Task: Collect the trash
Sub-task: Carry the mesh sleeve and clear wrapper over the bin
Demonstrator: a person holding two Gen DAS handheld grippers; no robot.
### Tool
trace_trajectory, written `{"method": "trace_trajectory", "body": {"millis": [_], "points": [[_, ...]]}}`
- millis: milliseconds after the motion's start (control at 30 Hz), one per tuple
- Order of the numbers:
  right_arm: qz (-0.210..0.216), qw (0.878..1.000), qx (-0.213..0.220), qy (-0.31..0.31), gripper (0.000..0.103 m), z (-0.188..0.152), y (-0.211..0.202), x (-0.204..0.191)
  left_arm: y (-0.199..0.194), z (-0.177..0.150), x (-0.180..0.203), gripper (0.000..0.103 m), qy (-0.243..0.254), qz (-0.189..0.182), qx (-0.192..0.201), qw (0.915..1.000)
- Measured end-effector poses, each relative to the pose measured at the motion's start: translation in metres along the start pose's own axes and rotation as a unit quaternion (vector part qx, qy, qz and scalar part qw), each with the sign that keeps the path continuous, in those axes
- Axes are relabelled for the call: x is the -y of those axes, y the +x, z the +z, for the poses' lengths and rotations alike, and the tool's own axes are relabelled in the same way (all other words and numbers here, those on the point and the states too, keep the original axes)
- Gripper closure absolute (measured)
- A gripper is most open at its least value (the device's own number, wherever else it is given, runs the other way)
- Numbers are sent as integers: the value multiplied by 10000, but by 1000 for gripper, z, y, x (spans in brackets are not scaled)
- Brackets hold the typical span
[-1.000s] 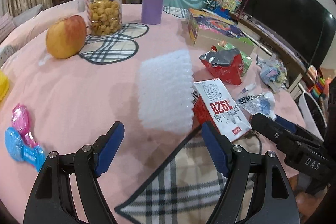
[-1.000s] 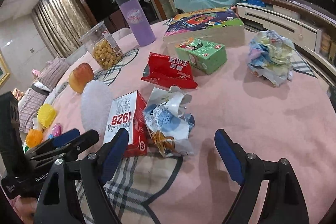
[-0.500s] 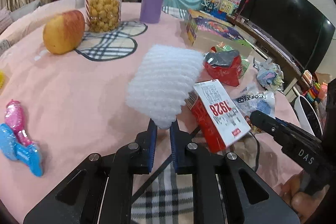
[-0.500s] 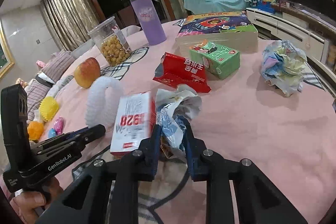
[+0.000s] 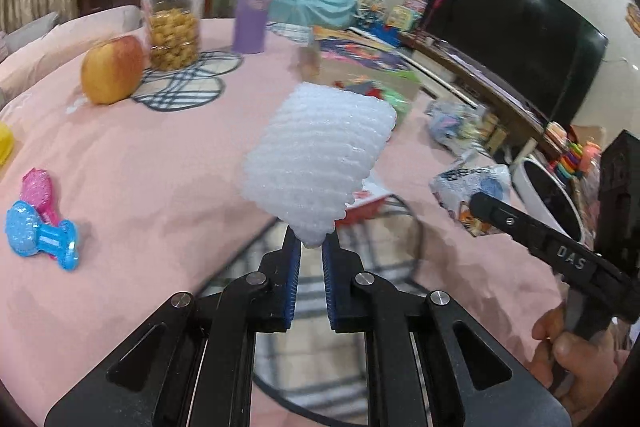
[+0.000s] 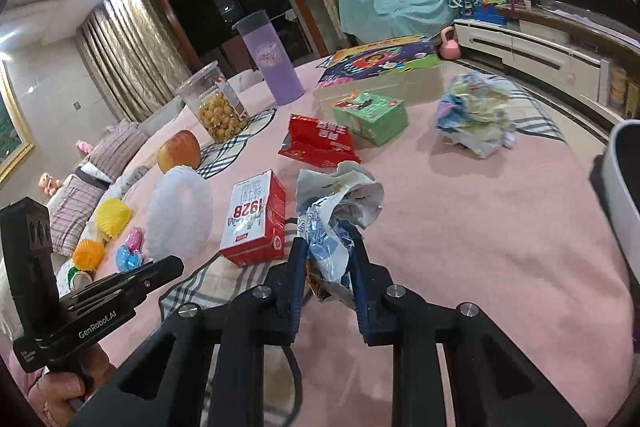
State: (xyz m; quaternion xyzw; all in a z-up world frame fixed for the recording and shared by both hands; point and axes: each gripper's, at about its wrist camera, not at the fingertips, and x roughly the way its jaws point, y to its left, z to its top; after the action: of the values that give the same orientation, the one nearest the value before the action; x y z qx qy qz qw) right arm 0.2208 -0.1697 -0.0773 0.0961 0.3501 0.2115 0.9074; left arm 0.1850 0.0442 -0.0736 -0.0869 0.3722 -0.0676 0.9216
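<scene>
Left gripper (image 5: 311, 247): jaws clamped on the white foam net (image 5: 320, 155), ribbed, rising ahead of them.
Right gripper (image 6: 326, 259): jaws pinching the crumpled wrapper (image 6: 336, 211).
Right view only: red 1928 box (image 6: 256, 219) fully visible, left of the jaws.

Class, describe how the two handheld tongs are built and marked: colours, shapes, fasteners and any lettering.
Both tongs are matte black, with angular linked arms joined by round silver bolts and thin blue pads on the inner faces. The left tongs show white lettering "GenRobot.AI" on the side and a boxy black block above the handle. The right tongs carry "DAS" in pale letters. A black cable loops below each. No sleeves are visible.
</scene>
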Motion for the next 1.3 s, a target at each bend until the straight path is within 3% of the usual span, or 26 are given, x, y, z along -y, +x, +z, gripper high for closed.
{"method": "trace_trajectory", "body": {"millis": [600,1300], "points": [[-552,9962,476,477,81,-13,-81,67,26,-11,104,93,873,-768,-494,9920],[-1296,9813,972,1041,81,-15,-155,152,45,-3,229,93,1837,-1540,-672,9685]]}}
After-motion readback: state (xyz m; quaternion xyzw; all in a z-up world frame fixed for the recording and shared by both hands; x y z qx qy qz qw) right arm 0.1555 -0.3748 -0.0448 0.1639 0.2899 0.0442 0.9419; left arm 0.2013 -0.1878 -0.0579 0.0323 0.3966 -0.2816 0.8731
